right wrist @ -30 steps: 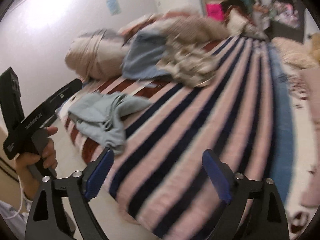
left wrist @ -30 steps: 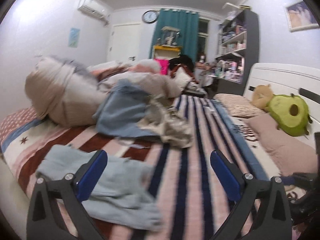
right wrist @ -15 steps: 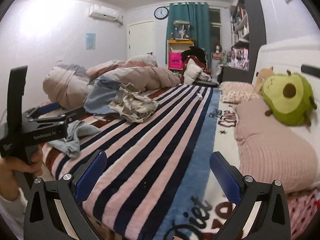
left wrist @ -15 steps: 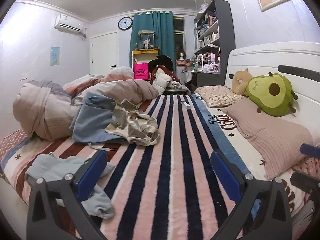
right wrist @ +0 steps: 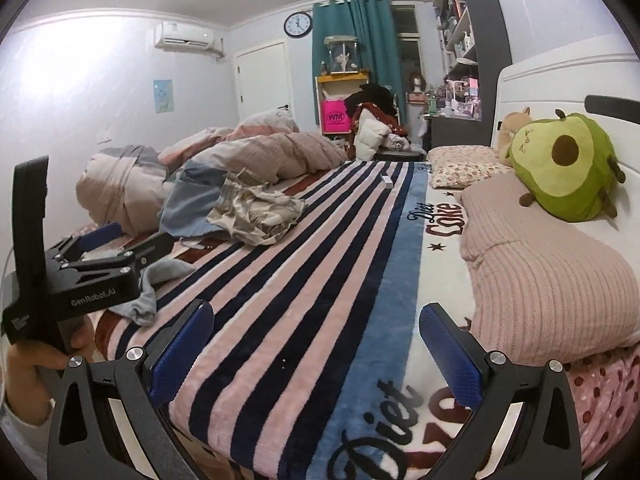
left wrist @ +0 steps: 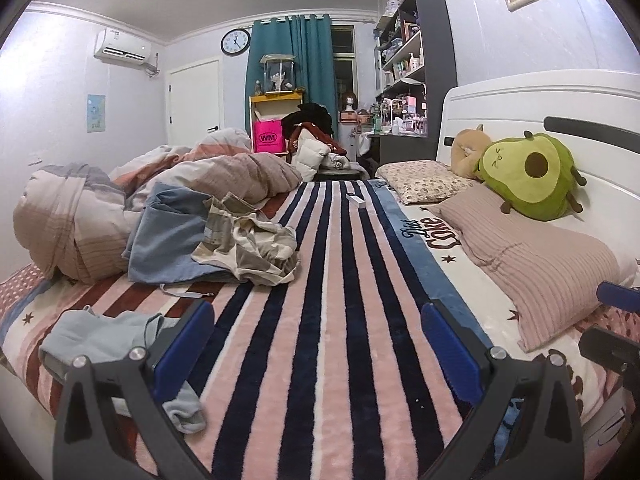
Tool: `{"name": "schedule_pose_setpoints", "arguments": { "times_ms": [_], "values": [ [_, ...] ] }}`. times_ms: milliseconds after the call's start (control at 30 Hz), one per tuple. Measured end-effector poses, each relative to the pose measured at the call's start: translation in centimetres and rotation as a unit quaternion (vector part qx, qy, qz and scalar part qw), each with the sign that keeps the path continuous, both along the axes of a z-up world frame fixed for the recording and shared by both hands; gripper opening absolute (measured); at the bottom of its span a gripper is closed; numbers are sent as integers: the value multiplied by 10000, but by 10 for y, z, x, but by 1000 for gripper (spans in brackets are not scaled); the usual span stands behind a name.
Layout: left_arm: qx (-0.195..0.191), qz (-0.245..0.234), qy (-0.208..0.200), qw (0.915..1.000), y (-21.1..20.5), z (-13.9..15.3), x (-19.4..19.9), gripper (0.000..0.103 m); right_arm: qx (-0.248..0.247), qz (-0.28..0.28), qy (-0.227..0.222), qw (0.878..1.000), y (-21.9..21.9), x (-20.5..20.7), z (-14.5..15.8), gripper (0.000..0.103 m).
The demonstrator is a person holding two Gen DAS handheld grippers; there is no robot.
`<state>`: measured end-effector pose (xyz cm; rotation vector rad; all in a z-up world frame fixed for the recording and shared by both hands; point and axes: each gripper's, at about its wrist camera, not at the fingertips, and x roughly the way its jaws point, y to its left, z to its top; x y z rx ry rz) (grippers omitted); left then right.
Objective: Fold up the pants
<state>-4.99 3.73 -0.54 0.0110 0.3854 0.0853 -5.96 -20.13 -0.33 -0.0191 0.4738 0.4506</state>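
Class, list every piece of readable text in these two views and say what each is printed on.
"Diet Coke": on the blanket.
"WM": on the pink bag.
"GenRobot.AI": on the left gripper body, seen from the right wrist view.
Clock numerals, the wall poster and shelf items: too small to read.

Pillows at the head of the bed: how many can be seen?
2. A flowery pillow lies at the far end, next to the headboard. A ribbed pink pillow lies nearer, with the avocado toy leaning on its far end. Others may be hidden behind the toys.
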Motion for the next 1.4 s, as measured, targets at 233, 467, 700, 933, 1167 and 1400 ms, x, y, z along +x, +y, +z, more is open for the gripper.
{"name": "schedule_pose_setpoints", "arguments": {
  "times_ms": [233,467,700,933,1167,1400],
  "values": [
    [-77,-53,55,9999,-3,-1,1,102,-83,47,-116,9999,3,-5,2,103],
    [-116,-77,61,9999,-3,-1,2,102,-91,29,-132,9999,3,-6,2,103],
    [-121,-84,62,9999,-3,-1,2,102,-146,-71,-201,9997,3,-7,3,103],
    [-142,-65,57,9999,-4,-3,3,102,-157,-83,-210,9996,2,-7,3,103],
    [-139,-63,60,9999,-3,-3,3,102,-192,-132,-205,9995,0,-6,3,103],
    [-141,-45,63,9999,-2,-4,2,102,-197,-153,-198,9995,-2,-5,2,103]
  ]
}}
